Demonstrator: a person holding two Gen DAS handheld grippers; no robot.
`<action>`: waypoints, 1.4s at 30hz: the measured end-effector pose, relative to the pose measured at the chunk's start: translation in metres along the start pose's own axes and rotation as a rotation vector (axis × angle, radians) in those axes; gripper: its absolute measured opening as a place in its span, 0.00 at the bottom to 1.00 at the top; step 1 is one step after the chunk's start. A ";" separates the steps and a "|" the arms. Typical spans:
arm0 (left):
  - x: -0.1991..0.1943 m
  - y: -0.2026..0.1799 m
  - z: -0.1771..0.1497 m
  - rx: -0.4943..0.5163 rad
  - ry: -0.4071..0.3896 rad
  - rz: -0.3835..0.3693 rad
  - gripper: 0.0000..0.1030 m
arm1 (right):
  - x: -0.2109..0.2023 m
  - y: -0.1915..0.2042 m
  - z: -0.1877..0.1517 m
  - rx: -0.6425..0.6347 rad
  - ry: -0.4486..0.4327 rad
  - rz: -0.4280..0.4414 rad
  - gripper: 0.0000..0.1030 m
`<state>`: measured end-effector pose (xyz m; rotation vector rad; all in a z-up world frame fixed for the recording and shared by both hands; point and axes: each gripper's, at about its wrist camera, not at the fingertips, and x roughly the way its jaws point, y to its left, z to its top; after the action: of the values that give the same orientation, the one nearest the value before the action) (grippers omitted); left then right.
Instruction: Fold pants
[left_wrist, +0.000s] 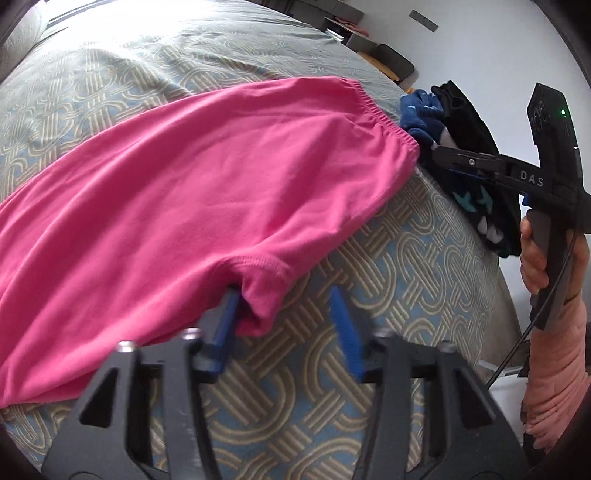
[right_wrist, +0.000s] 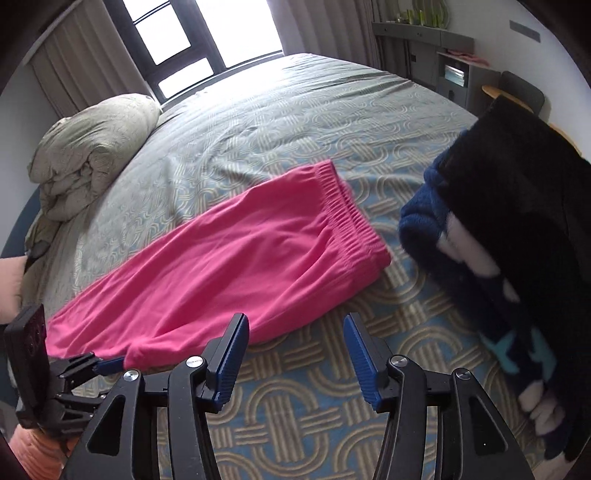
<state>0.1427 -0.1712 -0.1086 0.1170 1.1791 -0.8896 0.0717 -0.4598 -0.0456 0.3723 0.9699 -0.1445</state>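
Pink pants (right_wrist: 221, 269), folded lengthwise, lay across the patterned bed (right_wrist: 295, 122) with the waistband near a dark folded clothes pile (right_wrist: 498, 236) at its edge, while the left hand-held gripper (left_wrist: 288, 317) and right hand-held gripper (right_wrist: 295, 350) stood wide open, holding nothing, the left touching the crotch fold.

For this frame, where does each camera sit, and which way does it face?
Left wrist: on the left gripper, low by the bed's near edge, facing along the pink pants; the right hand shows holding the right gripper.
Right wrist: on the right gripper, facing across the bed toward the window; the left gripper shows at lower left.
Shared: pants, bed, dark clothes pile.
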 end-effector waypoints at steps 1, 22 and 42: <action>0.002 0.000 0.001 -0.005 0.007 0.011 0.24 | 0.003 0.001 0.004 -0.014 0.002 -0.010 0.54; 0.020 -0.011 0.012 -0.010 0.019 0.049 0.33 | 0.125 -0.003 0.108 -0.117 0.095 -0.226 0.24; 0.027 -0.022 0.004 0.106 0.040 0.089 0.05 | 0.107 0.004 0.102 -0.162 -0.009 -0.314 0.20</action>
<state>0.1335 -0.2025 -0.1219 0.2729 1.1553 -0.8751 0.2122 -0.4887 -0.0812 0.0681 1.0193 -0.3500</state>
